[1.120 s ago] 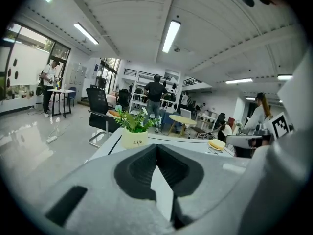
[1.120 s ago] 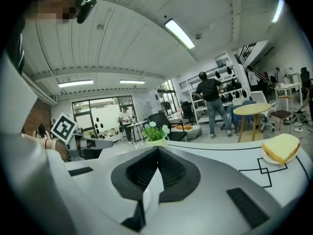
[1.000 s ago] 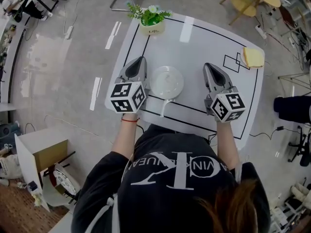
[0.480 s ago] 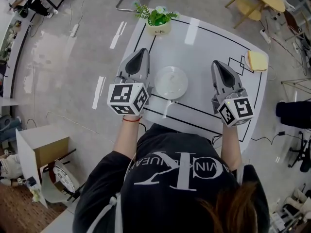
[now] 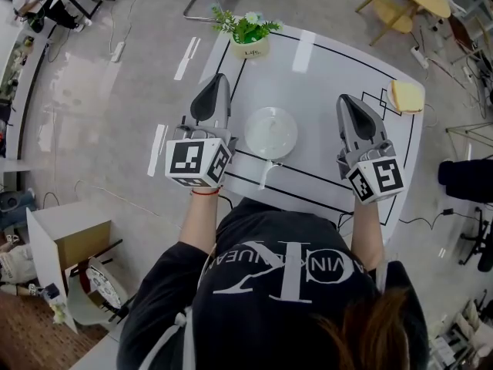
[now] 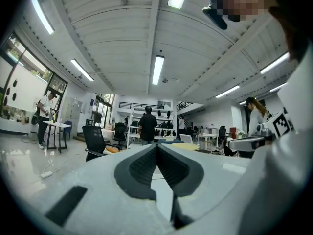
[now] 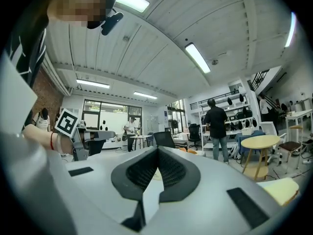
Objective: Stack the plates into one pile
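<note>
A round, pale glassy plate (image 5: 270, 132) lies on the white table (image 5: 323, 75), near its front edge; how many plates are in it I cannot tell. My left gripper (image 5: 219, 78) hangs level above the table to the left of the plate, apart from it. My right gripper (image 5: 343, 99) hangs level to the plate's right. In the left gripper view the left gripper (image 6: 157, 145) has its jaws pressed together with nothing between them. The right gripper (image 7: 157, 148) in its own view is shut and empty too. Neither gripper view shows the plate.
A potted plant (image 5: 248, 33) stands at the table's far left corner and a yellow block (image 5: 407, 95) at its right edge. Black tape lines mark the tabletop. A cardboard box (image 5: 65, 237) sits on the floor at left. A round yellow table (image 7: 261, 142) and people stand beyond.
Both grippers have risen above the table and look larger in the head view. The left one has rolled a little. The plate has not moved.
</note>
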The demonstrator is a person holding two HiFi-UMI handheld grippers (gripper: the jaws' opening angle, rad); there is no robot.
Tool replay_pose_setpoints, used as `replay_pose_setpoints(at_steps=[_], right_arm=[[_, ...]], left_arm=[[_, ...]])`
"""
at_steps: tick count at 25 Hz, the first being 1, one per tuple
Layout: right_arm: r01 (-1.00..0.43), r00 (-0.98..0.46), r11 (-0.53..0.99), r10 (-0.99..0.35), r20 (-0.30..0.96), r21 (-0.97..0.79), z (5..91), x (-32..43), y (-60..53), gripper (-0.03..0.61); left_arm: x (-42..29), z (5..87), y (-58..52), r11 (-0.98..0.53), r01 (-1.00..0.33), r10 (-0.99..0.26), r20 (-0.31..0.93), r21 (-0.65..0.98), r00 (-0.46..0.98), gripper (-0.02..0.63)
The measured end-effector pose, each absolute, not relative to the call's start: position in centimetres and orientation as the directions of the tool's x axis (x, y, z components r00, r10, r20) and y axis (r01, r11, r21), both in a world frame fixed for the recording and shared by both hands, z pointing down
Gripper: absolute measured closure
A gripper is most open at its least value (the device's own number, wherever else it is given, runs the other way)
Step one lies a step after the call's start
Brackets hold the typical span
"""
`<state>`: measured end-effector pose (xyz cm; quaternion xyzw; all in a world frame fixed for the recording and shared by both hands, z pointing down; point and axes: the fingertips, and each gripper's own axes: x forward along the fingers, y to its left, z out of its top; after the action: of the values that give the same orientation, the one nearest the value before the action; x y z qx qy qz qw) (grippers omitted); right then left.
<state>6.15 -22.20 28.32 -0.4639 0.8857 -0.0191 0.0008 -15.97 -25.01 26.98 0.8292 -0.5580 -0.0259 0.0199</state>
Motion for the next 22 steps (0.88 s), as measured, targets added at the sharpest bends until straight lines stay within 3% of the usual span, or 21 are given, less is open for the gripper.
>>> replay_pose_setpoints(at_steps=[22], right_arm=[[-0.831,-0.556,0.556,-0.831,-0.009,-0.004,27.9,5.5,-22.3,0.578]], left_arm=[[-17.3,26.4,-24.9,-0.358,-0.933,-0.932,-0.073,0.04,0.355,0.604]])
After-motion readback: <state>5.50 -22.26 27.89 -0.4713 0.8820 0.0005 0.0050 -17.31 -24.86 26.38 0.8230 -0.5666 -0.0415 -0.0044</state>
